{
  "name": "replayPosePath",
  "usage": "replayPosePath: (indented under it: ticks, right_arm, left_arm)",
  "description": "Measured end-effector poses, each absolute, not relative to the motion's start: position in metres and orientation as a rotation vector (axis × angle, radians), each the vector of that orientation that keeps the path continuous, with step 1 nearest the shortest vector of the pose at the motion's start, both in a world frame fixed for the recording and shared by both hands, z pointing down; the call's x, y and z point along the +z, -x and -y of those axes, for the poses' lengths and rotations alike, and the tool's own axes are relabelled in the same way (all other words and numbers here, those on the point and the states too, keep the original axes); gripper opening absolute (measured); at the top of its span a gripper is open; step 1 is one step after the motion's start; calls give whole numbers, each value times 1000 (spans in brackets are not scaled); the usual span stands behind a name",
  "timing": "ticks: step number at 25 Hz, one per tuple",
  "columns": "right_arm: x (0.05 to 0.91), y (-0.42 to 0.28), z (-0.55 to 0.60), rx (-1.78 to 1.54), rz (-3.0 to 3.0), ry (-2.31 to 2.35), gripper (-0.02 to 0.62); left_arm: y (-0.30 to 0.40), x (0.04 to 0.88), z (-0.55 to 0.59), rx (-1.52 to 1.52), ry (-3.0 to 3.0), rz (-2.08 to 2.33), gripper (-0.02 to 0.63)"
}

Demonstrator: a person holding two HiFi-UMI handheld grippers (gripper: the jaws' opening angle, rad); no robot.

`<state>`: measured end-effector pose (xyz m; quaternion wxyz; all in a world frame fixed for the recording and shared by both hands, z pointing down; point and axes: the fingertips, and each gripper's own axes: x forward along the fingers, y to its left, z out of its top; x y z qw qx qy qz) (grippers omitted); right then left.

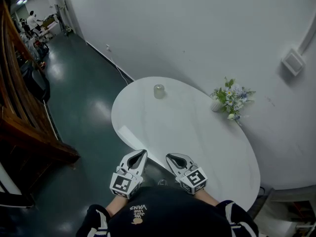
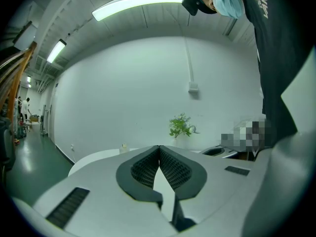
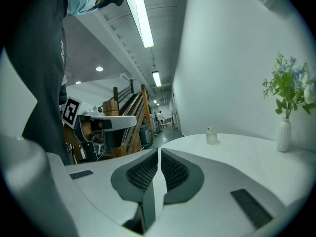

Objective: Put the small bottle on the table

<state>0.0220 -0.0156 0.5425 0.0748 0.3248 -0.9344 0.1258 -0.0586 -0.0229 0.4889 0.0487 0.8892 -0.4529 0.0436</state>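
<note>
The small clear bottle point(image 1: 158, 91) stands upright near the far edge of the white oval table point(image 1: 197, 137), and nothing holds it. Both grippers hover side by side at the table's near edge, close to the person's body and far from the bottle. My left gripper point(image 1: 142, 153) is shut with nothing between its pads. My right gripper point(image 1: 170, 156) is shut and empty as well. The right gripper view shows the bottle point(image 3: 212, 136) well beyond the closed right gripper point(image 3: 159, 151). In the left gripper view the bottle point(image 2: 123, 146) is a tiny shape past the closed left gripper point(image 2: 159, 147).
A white vase of flowers point(image 1: 228, 98) stands at the table's far right, against the white wall. A wooden staircase point(image 1: 22, 117) and dark green floor point(image 1: 84, 102) lie to the left. People point(image 1: 33, 20) stand far down the hall.
</note>
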Motion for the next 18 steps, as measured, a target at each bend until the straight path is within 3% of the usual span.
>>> replayPosePath:
  ticks: [18]
  right_arm:
    - [547, -32, 23, 371, 2788, -1030, 48]
  left_arm:
    - [54, 488, 22, 127, -2678, 1421, 20]
